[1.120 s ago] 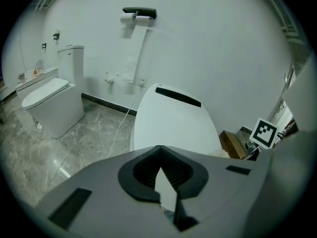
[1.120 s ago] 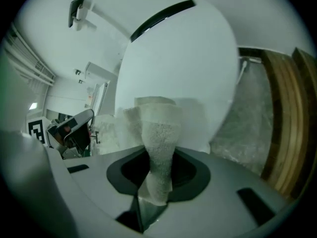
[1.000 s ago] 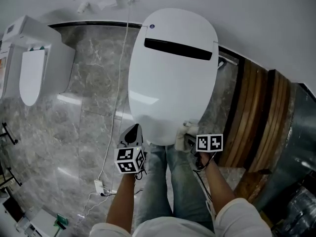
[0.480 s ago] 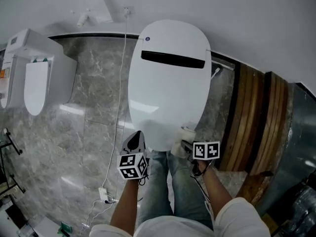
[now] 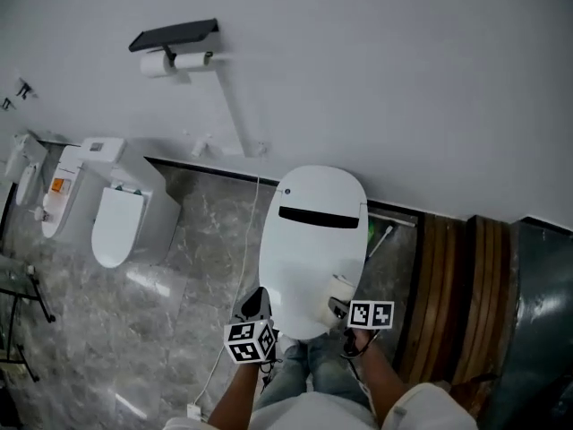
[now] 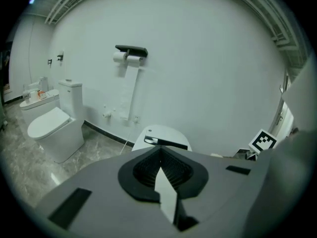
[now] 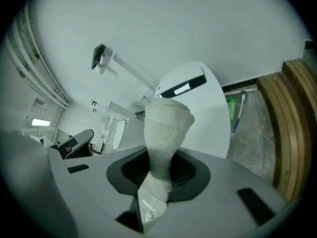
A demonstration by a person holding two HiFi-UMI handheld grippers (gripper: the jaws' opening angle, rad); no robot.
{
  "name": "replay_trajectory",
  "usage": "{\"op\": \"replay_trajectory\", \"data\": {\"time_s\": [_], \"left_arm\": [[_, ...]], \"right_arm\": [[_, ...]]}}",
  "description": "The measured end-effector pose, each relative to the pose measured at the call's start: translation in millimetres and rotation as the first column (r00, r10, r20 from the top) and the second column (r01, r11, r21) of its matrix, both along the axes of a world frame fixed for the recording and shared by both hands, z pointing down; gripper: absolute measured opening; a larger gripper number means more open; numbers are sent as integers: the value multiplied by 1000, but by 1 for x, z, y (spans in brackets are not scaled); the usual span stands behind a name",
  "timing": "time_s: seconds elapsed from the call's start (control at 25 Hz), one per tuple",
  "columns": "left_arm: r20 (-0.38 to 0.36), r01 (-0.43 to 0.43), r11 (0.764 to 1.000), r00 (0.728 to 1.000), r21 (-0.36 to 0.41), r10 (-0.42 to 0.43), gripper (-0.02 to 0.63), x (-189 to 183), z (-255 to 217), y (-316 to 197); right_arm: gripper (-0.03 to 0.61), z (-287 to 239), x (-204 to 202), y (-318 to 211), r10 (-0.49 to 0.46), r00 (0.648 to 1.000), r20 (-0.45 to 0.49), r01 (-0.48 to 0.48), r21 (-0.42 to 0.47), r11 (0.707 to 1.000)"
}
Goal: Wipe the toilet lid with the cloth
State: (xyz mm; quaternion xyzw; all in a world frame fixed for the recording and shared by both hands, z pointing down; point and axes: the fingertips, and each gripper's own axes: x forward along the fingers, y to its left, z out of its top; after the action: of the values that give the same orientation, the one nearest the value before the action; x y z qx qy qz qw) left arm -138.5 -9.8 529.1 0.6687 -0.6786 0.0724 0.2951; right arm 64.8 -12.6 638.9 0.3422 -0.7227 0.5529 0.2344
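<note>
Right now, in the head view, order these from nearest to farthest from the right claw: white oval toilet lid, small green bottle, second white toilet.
1. White oval toilet lid, just ahead of the right claw.
2. Small green bottle, on the floor by the wall.
3. Second white toilet, far left.

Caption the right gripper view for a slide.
The right gripper grips a rolled white cloth, with the white toilet lid beyond it and a toilet-paper holder on the wall.
</note>
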Motion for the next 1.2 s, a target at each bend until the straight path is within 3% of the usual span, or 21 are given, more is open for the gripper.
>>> {"op": "replay_trajectory", "data": {"time_s": [0.32,0.52,0.8,1.2], "left_arm": [[-12,-5,995,1000,101,7,12,6,-85,-17],[-33,-23,991,999,128,28,12,12,-123,-28],[-19,-129,976,991,178,134,12,42,-150,-52],[-37,-161,973,985,164,170,12,49,-144,-68]], "right_arm": [[91,-101,0,-45,47,996,80,-59,156,986],[92,-148,-19,-44,-20,994,108,-4,223,975],[92,-164,-31,-54,5,997,77,-27,295,955],[91,-171,-29,-63,42,999,16,-45,347,937]]}}
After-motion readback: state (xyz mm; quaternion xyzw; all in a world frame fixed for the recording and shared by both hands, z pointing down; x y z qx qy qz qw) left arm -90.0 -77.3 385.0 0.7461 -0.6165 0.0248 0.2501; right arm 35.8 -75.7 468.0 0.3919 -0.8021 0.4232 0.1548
